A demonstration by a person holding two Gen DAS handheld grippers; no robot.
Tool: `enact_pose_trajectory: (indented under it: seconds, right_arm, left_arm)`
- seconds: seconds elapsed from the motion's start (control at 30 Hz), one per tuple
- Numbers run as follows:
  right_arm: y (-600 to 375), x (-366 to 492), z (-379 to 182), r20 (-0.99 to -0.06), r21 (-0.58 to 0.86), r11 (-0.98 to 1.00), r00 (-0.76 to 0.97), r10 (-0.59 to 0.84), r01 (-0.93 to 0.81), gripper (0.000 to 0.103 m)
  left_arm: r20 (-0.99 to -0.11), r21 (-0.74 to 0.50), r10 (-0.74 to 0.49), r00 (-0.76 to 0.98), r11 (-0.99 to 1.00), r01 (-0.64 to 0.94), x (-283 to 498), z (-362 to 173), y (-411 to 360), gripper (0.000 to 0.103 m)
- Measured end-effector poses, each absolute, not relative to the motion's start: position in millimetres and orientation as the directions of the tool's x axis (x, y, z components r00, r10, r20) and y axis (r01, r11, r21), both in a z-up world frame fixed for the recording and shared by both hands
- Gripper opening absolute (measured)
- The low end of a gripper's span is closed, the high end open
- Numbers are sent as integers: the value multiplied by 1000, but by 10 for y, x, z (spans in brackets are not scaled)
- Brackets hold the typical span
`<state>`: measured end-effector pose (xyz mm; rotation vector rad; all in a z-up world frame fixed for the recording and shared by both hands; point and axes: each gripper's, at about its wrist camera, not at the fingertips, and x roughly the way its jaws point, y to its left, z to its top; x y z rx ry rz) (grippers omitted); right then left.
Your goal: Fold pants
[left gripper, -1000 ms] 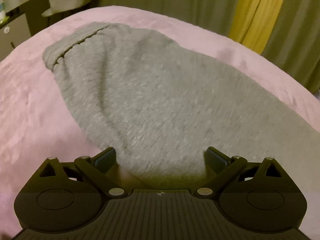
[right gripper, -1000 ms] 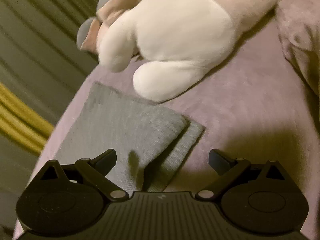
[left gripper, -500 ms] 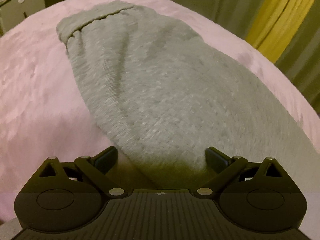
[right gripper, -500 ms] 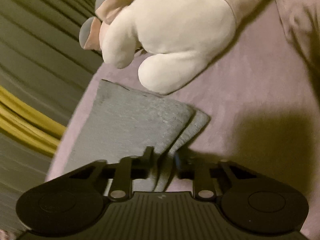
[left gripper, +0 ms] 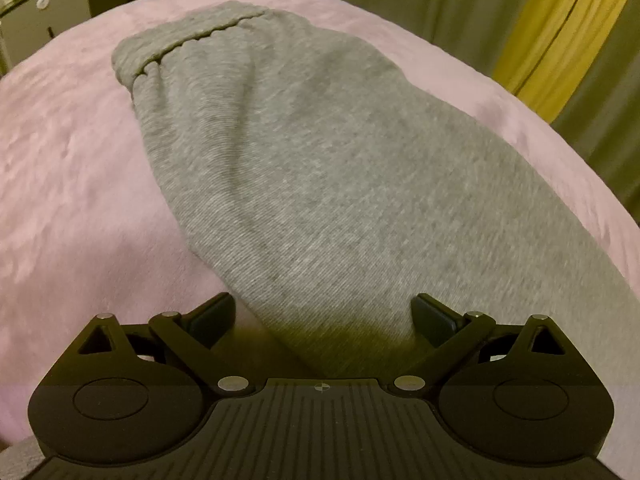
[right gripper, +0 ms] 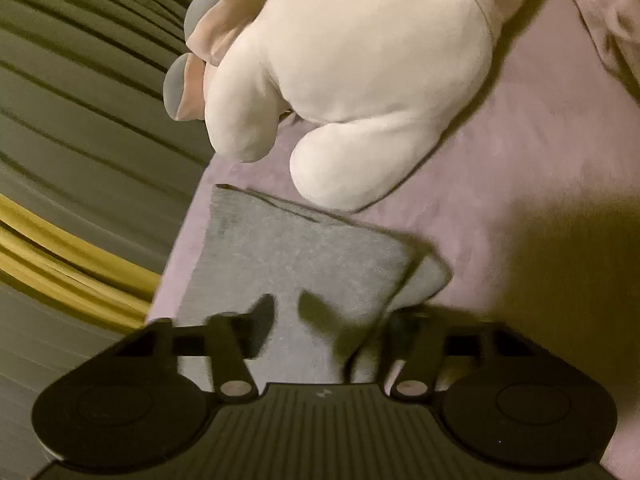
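Observation:
Grey sweatpants point(left gripper: 320, 168) lie folded lengthwise on a pink bedspread point(left gripper: 68, 184), waistband point(left gripper: 188, 40) at the far left. My left gripper point(left gripper: 322, 316) is open, its jaws low over the near part of the pants. In the right wrist view the leg cuffs point(right gripper: 304, 256) lie near the bed's left edge, one layer offset under the other. My right gripper point(right gripper: 324, 320) is partly open over the cuffs, blurred; the cloth bunches up between its fingers, but whether it still pinches the cloth does not show.
A large white and pink plush toy point(right gripper: 352, 64) lies just beyond the cuffs. Green and yellow curtains point(left gripper: 560, 28) hang past the bed's edge. A cabinet point(left gripper: 44, 12) stands at the far left. A pillow or bunched pink cover point(right gripper: 608, 16) lies at the right.
My right gripper closed on the cuffs half a second ago and has since widened, shifting left over them. My left gripper moved closer and rightward along the pants, staying open.

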<state>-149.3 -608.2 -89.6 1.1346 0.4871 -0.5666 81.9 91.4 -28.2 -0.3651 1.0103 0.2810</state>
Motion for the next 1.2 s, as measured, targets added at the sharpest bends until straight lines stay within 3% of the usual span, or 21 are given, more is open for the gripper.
enact_pose_trajectory:
  seconds: [0.03, 0.53, 0.77, 1.2]
  right_arm:
    - [-6083, -1479, -902, -637, 686, 316, 751, -176, 655, 15]
    - [-6133, -1462, -966, -642, 686, 312, 748, -166, 658, 16]
    - [-5939, -1279, -665, -672, 576, 415, 697, -250, 705, 12]
    - [-5856, -1146, -385, -651, 557, 457, 706, -278, 694, 11]
  left_arm:
    - [-861, -166, 61, 504, 904, -393, 818, -280, 909, 100]
    - [-866, -138, 76, 494, 914, -381, 848, -299, 867, 100]
    - [-866, -159, 58, 497, 909, -384, 838, -302, 908, 100]
    - [-862, -196, 28, 506, 903, -383, 794, -290, 933, 100]
